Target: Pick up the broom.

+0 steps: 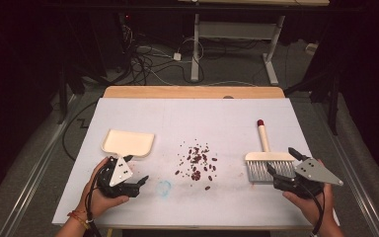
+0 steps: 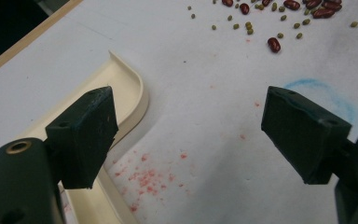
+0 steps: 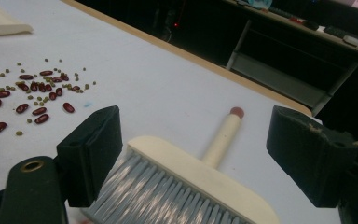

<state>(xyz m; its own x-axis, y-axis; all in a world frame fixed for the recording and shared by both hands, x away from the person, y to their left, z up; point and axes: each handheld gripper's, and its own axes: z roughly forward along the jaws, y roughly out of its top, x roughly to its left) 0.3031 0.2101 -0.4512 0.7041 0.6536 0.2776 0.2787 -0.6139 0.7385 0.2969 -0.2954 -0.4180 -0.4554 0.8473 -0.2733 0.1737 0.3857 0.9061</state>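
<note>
High view showed the person's left hand (image 1: 101, 190) coming in from the bottom edge at the left, wrapped around the left tool (image 1: 137, 184), which lay low over the white table (image 1: 227, 118) with its jaws pointing right toward the middle. Those jaws stood wide apart and held nothing; in the left gripper view one jaw hung over the rim of the cream dustpan (image 2: 130, 88) while the other was over bare table near a faint blue ring (image 2: 328, 93). The dustpan (image 1: 128, 142) lay just beyond that hand. In the middle of the table sat a loose scatter of red and green beans (image 1: 197, 162), well apart from both tools. To the right lay the cream brush (image 1: 264, 155), grey bristles toward the person and handle pointing away. The right hand (image 1: 313, 202) came up from the bottom right corner, its right tool (image 1: 280, 162) spread wide on either side of the bristles, gripping nothing.
</note>
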